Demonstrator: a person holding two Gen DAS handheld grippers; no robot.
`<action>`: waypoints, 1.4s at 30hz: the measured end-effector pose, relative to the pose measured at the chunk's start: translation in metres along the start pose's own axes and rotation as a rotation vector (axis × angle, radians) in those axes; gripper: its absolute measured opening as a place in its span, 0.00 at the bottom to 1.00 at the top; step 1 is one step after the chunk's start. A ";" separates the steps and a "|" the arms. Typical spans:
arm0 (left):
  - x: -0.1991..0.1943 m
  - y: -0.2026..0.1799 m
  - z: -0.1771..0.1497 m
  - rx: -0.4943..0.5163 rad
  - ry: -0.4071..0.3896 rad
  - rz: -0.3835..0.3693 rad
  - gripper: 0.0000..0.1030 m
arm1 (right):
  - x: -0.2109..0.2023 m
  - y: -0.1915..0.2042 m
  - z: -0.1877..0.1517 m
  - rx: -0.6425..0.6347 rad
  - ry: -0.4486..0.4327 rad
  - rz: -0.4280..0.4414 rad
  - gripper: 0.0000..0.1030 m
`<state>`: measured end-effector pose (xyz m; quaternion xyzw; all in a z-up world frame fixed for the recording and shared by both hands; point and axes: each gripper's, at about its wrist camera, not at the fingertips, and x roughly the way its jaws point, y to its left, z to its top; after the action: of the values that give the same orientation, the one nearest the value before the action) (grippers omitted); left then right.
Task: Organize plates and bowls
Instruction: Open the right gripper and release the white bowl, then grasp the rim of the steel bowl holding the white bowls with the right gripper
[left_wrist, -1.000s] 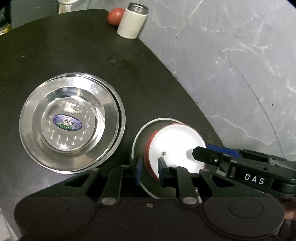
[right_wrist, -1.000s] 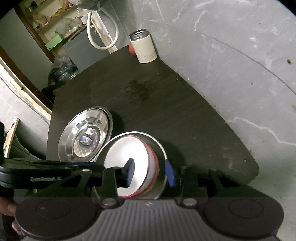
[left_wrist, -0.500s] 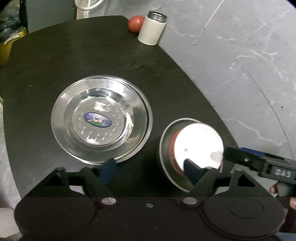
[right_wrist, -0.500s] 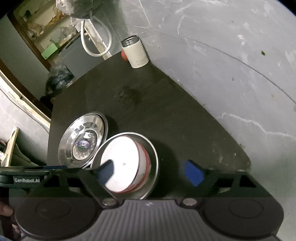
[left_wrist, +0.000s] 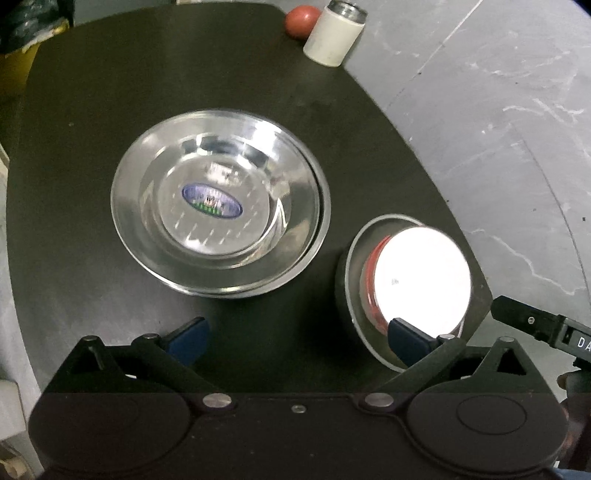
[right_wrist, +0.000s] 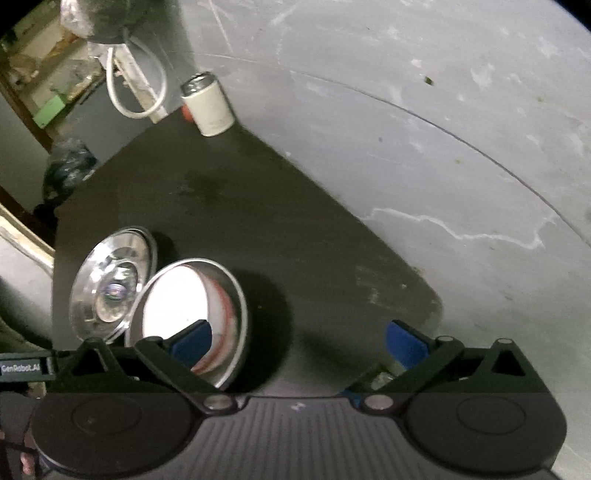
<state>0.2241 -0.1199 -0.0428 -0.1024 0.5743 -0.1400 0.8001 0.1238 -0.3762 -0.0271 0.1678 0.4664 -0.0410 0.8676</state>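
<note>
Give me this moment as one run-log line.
left gripper: open | right gripper: open | red-rimmed bowl: nested in steel bowl | steel plates: stacked

My dark surface (left_wrist: 258, 92) has a rounded edge and a dull smear near its middle. Beyond it lies a grey marbled floor (right_wrist: 443, 129) with pale veins and a thin curved line across it. At the far end a white looped hose (right_wrist: 136, 96) hangs by a grey cabinet (right_wrist: 107, 122). A wooden shelf (right_wrist: 48, 74) full of clutter stands further left, dimly lit.
</note>
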 end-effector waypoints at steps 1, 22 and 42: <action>0.002 0.001 0.000 -0.003 0.005 0.001 0.99 | 0.002 -0.001 0.000 -0.001 0.005 -0.009 1.00; 0.026 -0.004 -0.001 0.022 0.027 0.021 0.99 | 0.030 0.013 -0.003 -0.089 0.065 -0.055 0.98; 0.028 -0.015 0.000 0.073 -0.006 -0.119 0.41 | 0.031 0.022 -0.002 -0.142 0.061 0.119 0.36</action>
<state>0.2305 -0.1432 -0.0630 -0.1077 0.5592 -0.2077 0.7953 0.1448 -0.3522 -0.0482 0.1345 0.4837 0.0488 0.8634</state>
